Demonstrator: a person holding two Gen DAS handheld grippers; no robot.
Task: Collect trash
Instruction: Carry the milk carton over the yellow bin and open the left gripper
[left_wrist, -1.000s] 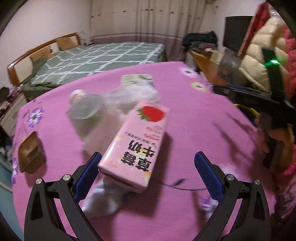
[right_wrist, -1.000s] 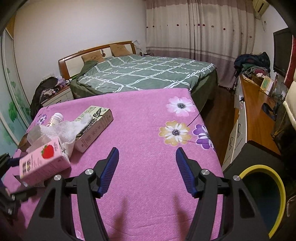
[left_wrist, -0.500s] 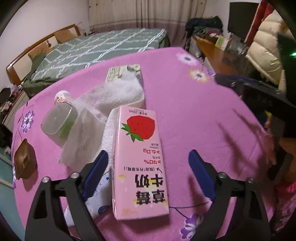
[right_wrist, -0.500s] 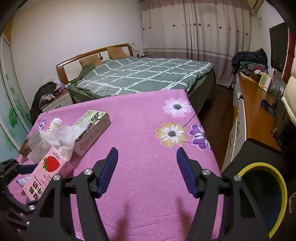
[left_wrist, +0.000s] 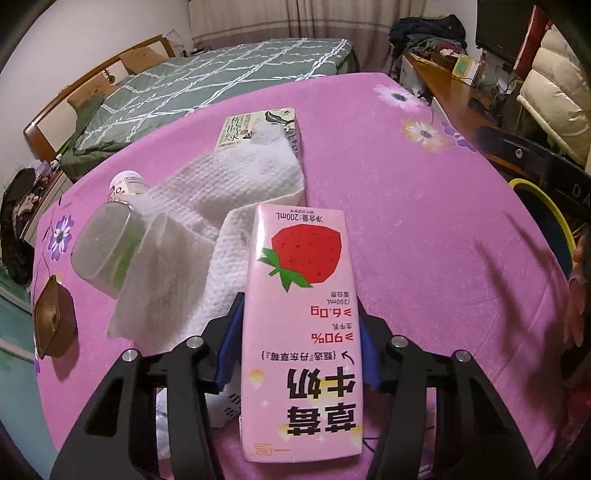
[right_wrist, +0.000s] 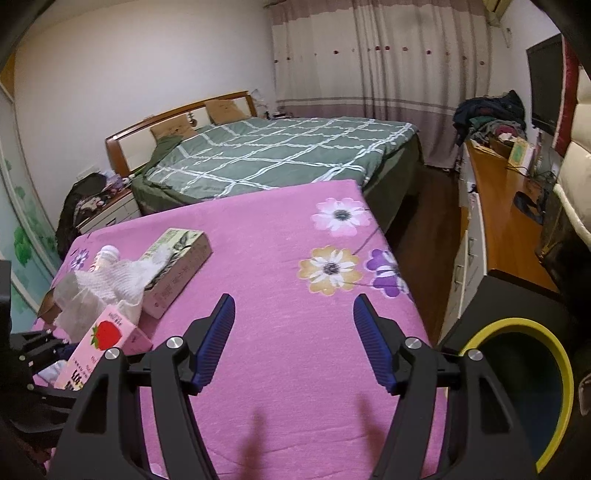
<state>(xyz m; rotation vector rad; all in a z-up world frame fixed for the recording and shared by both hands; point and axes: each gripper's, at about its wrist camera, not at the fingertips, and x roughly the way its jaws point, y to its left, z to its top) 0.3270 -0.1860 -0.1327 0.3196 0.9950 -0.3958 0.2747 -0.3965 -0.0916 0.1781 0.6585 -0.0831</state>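
Note:
A pink strawberry milk carton (left_wrist: 301, 325) lies on the pink flowered table (left_wrist: 424, 229). My left gripper (left_wrist: 299, 343) is shut on the carton, blue pads against its two long sides. The carton also shows in the right wrist view (right_wrist: 103, 339), at the left edge. Behind it lie crumpled white paper towels (left_wrist: 221, 206), a clear plastic cup (left_wrist: 107, 247), a small white bottle (left_wrist: 125, 182) and a green tissue box (left_wrist: 258, 129). My right gripper (right_wrist: 293, 336) is open and empty over the middle of the table. A yellow-rimmed bin (right_wrist: 524, 387) stands off the table's right edge.
A brown pudding cup (left_wrist: 51, 317) sits at the table's left edge. A green bed (right_wrist: 280, 155) is beyond the table's far edge. A wooden desk (right_wrist: 502, 206) runs along the right wall. The bin's rim also shows in the left wrist view (left_wrist: 546, 210).
My left gripper has moved forward around the carton and shut on its sides. The carton has turned to lie in line with the fingers. My right gripper stays open, nearly still.

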